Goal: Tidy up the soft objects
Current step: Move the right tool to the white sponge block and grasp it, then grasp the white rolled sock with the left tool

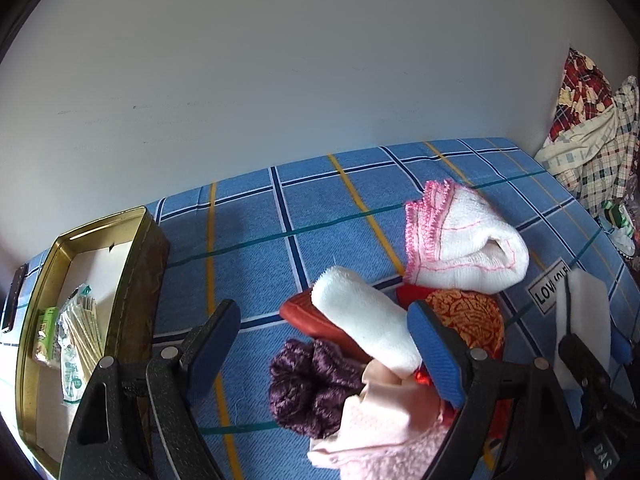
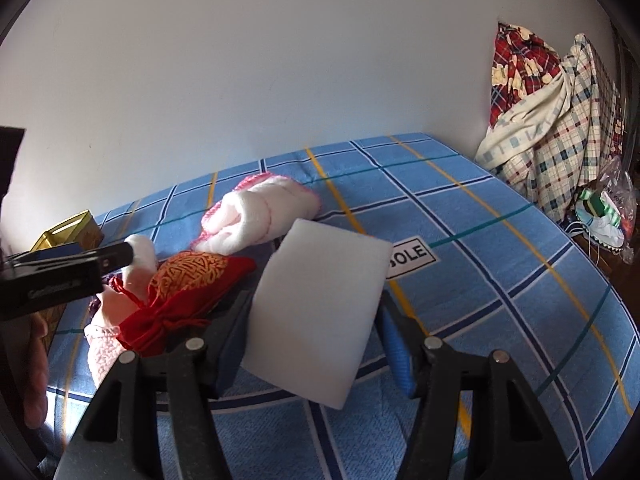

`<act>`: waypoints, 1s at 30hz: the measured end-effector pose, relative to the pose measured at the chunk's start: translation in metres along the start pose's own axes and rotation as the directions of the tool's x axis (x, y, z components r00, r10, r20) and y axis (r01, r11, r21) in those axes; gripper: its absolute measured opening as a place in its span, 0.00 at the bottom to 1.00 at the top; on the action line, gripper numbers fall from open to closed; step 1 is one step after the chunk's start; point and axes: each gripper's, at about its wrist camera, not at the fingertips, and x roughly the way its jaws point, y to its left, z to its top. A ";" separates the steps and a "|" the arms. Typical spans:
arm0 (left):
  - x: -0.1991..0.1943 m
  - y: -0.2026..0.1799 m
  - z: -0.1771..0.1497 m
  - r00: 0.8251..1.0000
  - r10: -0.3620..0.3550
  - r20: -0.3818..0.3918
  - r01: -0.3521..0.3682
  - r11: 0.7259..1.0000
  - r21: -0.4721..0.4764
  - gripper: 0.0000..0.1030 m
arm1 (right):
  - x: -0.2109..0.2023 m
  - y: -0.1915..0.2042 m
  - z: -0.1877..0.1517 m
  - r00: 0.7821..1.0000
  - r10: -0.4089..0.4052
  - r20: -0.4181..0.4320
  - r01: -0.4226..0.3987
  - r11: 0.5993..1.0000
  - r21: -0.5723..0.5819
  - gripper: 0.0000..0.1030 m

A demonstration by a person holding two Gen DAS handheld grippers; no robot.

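White sponge block (image 2: 320, 316): clamped in right gripper (image 2: 316, 344) above blue checked sheet (image 2: 500, 280). Left gripper (image 1: 324, 344): spread wide over purple yarn (image 1: 312, 388), rolled white towel (image 1: 366, 320). Beyond: red pouch (image 2: 188, 280), pink-edged towel (image 1: 464, 240).

Black fingers (image 1: 438, 354), blue ribbed pads (silver rivets).
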 end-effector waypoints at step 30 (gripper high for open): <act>0.014 0.007 -0.018 0.985 -0.171 -0.032 0.170 0.985 -0.036 0.43 | -0.004 0.003 -0.002 1.000 0.000 0.020 0.000 1.000 -0.028 0.59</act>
